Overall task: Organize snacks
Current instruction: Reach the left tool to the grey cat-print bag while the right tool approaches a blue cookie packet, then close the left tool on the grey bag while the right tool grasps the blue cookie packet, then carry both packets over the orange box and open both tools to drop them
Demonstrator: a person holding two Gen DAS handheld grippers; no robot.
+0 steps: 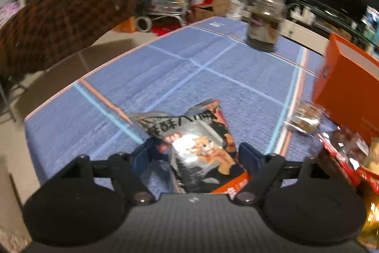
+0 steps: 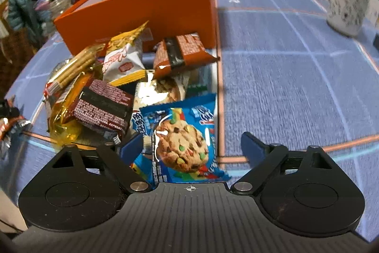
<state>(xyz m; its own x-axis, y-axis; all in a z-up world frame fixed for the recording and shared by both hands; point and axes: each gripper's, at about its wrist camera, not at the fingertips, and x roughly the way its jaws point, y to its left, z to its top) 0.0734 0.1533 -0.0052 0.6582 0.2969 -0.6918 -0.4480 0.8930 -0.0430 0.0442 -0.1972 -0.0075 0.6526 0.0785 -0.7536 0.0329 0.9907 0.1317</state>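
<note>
While the left gripper [image 1: 194,153] has its jaws spread either side of a black cat-print snack bag [image 1: 201,148], neither pad clearly presses it. The right gripper [image 2: 191,146] likewise stands parted around a blue cookie packet [image 2: 182,144], with a gap at its right pad. Beyond that packet, a heap of snacks [image 2: 113,87] lies against the near wall of the orange box [image 2: 142,13], whose inside is hidden. To the right of the box, the blue tablecloth [image 2: 284,87] lies bare up to a white patterned container [image 2: 347,8].
</note>
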